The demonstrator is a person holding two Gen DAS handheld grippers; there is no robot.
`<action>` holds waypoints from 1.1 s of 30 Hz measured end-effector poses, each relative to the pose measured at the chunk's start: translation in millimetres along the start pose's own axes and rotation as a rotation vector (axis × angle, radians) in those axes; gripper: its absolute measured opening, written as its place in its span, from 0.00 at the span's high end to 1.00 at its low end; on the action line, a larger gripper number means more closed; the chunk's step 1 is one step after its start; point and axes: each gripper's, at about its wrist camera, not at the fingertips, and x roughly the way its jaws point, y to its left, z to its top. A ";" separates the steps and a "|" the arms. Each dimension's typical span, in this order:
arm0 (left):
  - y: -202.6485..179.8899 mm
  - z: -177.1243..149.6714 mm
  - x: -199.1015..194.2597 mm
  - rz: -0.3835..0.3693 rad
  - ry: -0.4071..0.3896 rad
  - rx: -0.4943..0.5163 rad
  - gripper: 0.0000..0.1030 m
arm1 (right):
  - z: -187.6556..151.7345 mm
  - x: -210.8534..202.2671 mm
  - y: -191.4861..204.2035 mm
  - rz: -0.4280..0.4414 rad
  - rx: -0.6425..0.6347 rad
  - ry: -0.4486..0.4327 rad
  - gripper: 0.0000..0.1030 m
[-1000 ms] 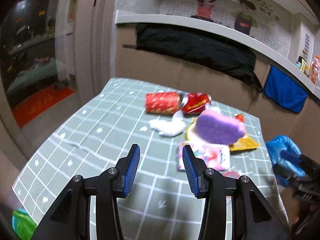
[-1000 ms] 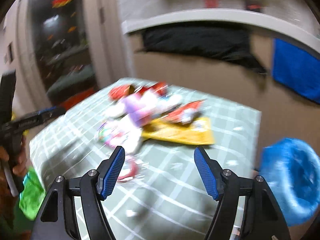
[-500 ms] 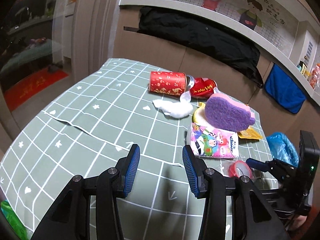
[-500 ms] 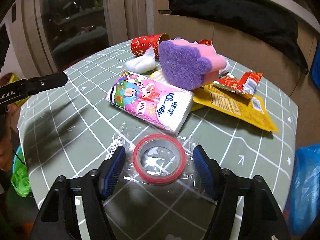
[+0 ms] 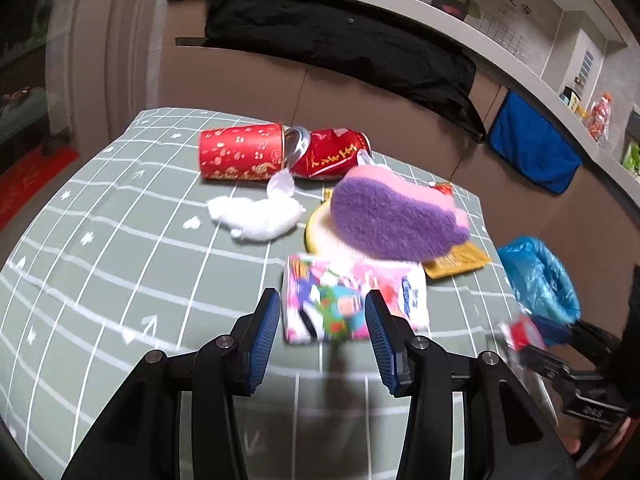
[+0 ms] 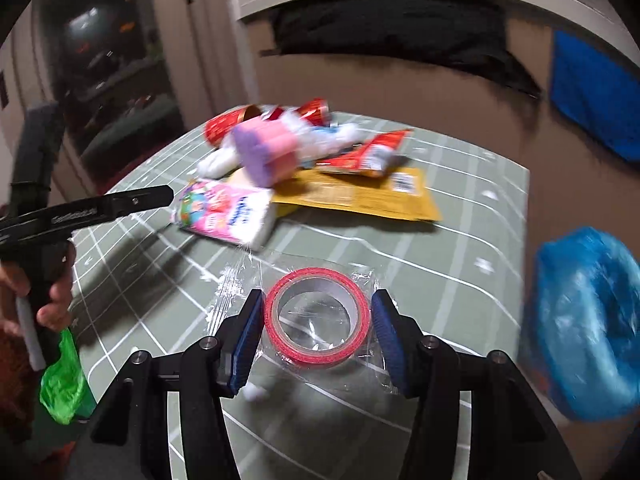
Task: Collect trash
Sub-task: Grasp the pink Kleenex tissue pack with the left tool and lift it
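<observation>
Red tape roll [image 6: 316, 316] pinched by right tool [image 6: 316, 334], left tool [image 5: 320, 334] spread over tissue pack [image 5: 352, 300]

Right claw [image 6: 316, 326], half a second earlier open over the red tape roll in clear plastic wrap [image 6: 316, 318], now clamped on it and raised off the green grid-patterned table [image 6: 460, 216]; left claw [image 5: 320, 336] advanced toward the pink tissue pack [image 5: 352, 296], fingers unchanged in spacing.

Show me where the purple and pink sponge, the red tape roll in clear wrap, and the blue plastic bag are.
purple and pink sponge [image 5: 394, 222]: left wrist view, purple scrubbing face.
red tape roll in clear wrap [image 6: 316, 322]: right wrist view, its hollow middle, seen through the wrap.
blue plastic bag [image 6: 588, 320]: right wrist view, crumpled side.
</observation>
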 end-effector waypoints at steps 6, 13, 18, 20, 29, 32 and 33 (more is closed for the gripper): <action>8.5 29.2 31.6 -0.025 0.023 -0.016 0.56 | -16.7 -5.6 -23.6 -0.019 0.070 0.008 0.51; 16.0 19.1 48.4 -0.060 0.130 -0.054 0.56 | -25.4 -13.4 -33.7 -0.023 0.096 -0.002 0.50; 9.5 -15.2 27.0 -0.072 0.177 -0.007 0.56 | -26.6 -20.3 -38.8 -0.016 0.115 -0.014 0.50; 3.8 -27.3 17.5 -0.084 0.189 0.024 0.55 | -27.1 -21.2 -38.6 -0.013 0.117 -0.017 0.50; -39.8 -39.1 -33.5 -0.088 0.094 0.356 0.55 | -33.3 -27.8 -36.1 -0.014 0.110 -0.024 0.50; -61.5 -45.8 -30.0 -0.101 0.137 0.466 0.55 | -35.4 -29.2 -39.0 -0.008 0.124 -0.025 0.50; -66.4 -47.4 -24.5 -0.099 0.158 0.487 0.55 | -36.2 -29.7 -39.9 -0.002 0.130 -0.025 0.50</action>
